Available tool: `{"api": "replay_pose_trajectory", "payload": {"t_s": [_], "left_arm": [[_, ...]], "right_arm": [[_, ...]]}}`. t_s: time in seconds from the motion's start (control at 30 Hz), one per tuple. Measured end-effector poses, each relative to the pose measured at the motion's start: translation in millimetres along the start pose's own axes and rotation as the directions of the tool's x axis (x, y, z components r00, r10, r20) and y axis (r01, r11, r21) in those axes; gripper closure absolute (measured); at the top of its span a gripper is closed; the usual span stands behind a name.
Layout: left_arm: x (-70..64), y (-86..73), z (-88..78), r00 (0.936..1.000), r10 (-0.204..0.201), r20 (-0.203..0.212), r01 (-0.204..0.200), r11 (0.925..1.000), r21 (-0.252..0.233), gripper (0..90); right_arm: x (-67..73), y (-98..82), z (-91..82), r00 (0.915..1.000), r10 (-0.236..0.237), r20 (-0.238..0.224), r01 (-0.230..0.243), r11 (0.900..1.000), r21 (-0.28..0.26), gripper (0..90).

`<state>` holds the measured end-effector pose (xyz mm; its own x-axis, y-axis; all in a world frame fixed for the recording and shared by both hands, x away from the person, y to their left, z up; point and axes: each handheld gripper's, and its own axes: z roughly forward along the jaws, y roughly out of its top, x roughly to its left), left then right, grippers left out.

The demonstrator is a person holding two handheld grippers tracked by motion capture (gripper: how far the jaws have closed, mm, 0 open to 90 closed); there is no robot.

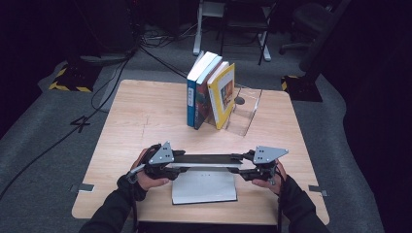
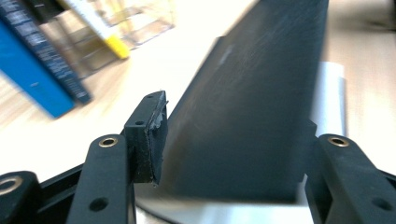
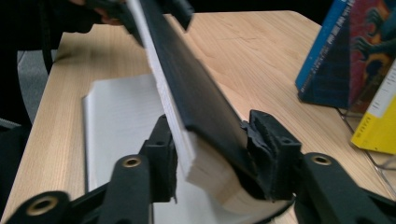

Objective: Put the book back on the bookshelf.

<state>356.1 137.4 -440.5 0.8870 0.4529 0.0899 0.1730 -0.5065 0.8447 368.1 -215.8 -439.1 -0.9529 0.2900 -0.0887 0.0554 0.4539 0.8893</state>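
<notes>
A black hardcover book (image 1: pixel 206 159) hangs on edge, long and level, just above the table's front. My left gripper (image 1: pixel 181 163) is shut on its left end and my right gripper (image 1: pixel 244 164) on its right end. In the left gripper view the dark cover (image 2: pixel 243 121) fills the gap between the jaws (image 2: pixel 233 154), with one pad (image 2: pixel 153 137) against it. In the right gripper view the pads (image 3: pixel 163 154) squeeze the white page block and black cover (image 3: pixel 201 107), and the gripper (image 3: pixel 215 156) holds the book's corner. A flat white book (image 1: pixel 204 187) lies under it.
Three books stand upright at the table's back middle: blue (image 1: pixel 192 97), dark (image 1: pixel 205 94) and yellow (image 1: pixel 222 94), leaning in a clear acrylic holder (image 1: pixel 247 114). The wooden table (image 1: pixel 136 111) has bare board on the left. Chairs and cables lie on the floor beyond.
</notes>
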Motion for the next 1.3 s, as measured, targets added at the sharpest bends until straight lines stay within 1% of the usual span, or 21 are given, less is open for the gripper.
{"api": "replay_pose_trajectory", "payload": {"t_s": [0.03,0.1,0.13,0.3,0.37,0.57,0.6,0.63,0.67,0.7,0.73,0.8,0.83,0.87,0.9,0.97,1.0,1.03,1.1,1.17,1.3], "left_arm": [[1.4,0.1,0.6,0.9999,-0.008,-0.014,0.008,1.0000,-0.003,43.0],[2.3,1.4,0.4,0.9994,-0.009,-0.034,0.008,0.9999,-0.009,42.2],[0.7,2.9,0.4,0.9988,0.010,-0.048,-0.010,0.9999,-0.003,41.6],[-8.7,13.6,1.3,0.9982,0.024,-0.055,-0.025,0.9996,-0.010,38.7],[-12.3,19.1,1.7,0.9975,0.027,-0.065,-0.027,0.9996,0.000,33.5],[-15.2,24.4,1.4,0.9959,0.029,-0.086,-0.027,0.9991,0.032,32.9],[-14.4,24.1,-0.3,0.9982,0.048,-0.036,-0.046,0.9980,0.044,32.9],[-14.1,23.1,-0.9,0.9983,0.057,-0.013,-0.056,0.9973,0.047,42.4],[-14.1,23.1,-0.9,0.9983,0.057,-0.013,-0.056,0.9973,0.047,46.9],[-13.7,21.7,-1.3,0.9974,0.072,0.010,-0.072,0.9963,0.046,46.9],[-13.9,20.9,-1.1,0.9966,0.080,0.016,-0.081,0.9955,0.049,53.3],[-15.8,20.7,0.0,0.9953,0.096,0.014,-0.097,0.9937,0.058,54.4],[-16.1,20.3,0.1,0.9951,0.098,0.013,-0.099,0.9935,0.057,54.6],[-15.5,19.6,-0.1,0.9952,0.096,0.018,-0.097,0.9937,0.057,54.6],[-15.1,19.2,-0.1,0.9955,0.092,0.021,-0.093,0.9943,0.052,54.6],[-13.8,19.5,-0.2,0.9966,0.080,0.020,-0.081,0.9955,0.050,54.5],[-13.5,19.8,-0.1,0.9972,0.072,0.019,-0.073,0.9959,0.054,53.9],[-13.1,19.9,0.3,0.9979,0.062,0.021,-0.063,0.9958,0.066,51.8],[-13.2,19.6,0.8,0.9980,0.060,0.019,-0.062,0.9944,0.086,48.7],[-16.3,19.4,0.2,0.9973,0.071,0.016,-0.072,0.9922,0.102,40.2],[-25.7,27.2,-5.9,0.9963,0.086,0.002,-0.086,0.9922,0.091,34.6]], "right_arm": [[3.9,2.5,2.1,0.9993,-0.032,0.017,0.032,0.999,-0.004,60.3],[4.7,3.2,2.2,0.9992,-0.031,0.025,0.031,0.999,-0.008,61.4],[4.9,4.1,1.8,0.9989,-0.034,0.032,0.034,0.999,-0.011,62.2],[10.1,9.7,1.7,0.9957,-0.070,0.060,0.070,0.998,0.010,65.6],[12.6,12.5,2.3,0.9941,-0.083,0.070,0.081,0.996,0.024,65.8],[13.0,11.8,2.2,0.9945,-0.077,0.071,0.075,0.997,0.023,65.6],[12.9,11.7,2.1,0.9948,-0.076,0.068,0.075,0.997,0.023,65.1],[12.0,10.8,2.0,0.9966,-0.065,0.051,0.064,0.998,0.026,63.0],[11.8,10.2,2.3,0.9965,-0.066,0.050,0.065,0.998,0.026,62.2],[11.8,10.2,2.3,0.9965,-0.066,0.050,0.065,0.998,0.026,62.2],[11.7,9.5,3.0,0.9966,-0.061,0.055,0.060,0.998,0.025,60.4],[9.8,7.7,4.5,0.9983,-0.041,0.042,0.041,0.999,0.017,54.9],[7.8,6.3,5.2,0.9984,-0.036,0.044,0.035,0.999,0.017,48.7],[6.5,5.7,6.1,0.9974,-0.034,0.063,0.033,0.999,0.018,40.9],[3.8,5.2,6.4,0.9967,-0.042,0.070,0.041,0.999,0.028,39.3],[-1.1,2.9,5.9,0.9980,-0.038,0.050,0.037,0.999,0.023,42.0],[-2.6,1.3,5.9,0.9994,-0.023,0.024,0.023,1.000,0.006,54.1],[-1.6,0.6,6.2,0.9992,-0.037,0.014,0.037,0.999,0.001,55.1],[0.3,0.8,7.2,0.9988,-0.042,0.024,0.042,0.999,0.006,55.9],[4.4,2.0,8.0,0.9975,-0.061,0.035,0.061,0.998,0.021,56.7],[11.7,4.6,8.9,0.9942,-0.085,0.066,0.083,0.996,0.028,59.4]]}}
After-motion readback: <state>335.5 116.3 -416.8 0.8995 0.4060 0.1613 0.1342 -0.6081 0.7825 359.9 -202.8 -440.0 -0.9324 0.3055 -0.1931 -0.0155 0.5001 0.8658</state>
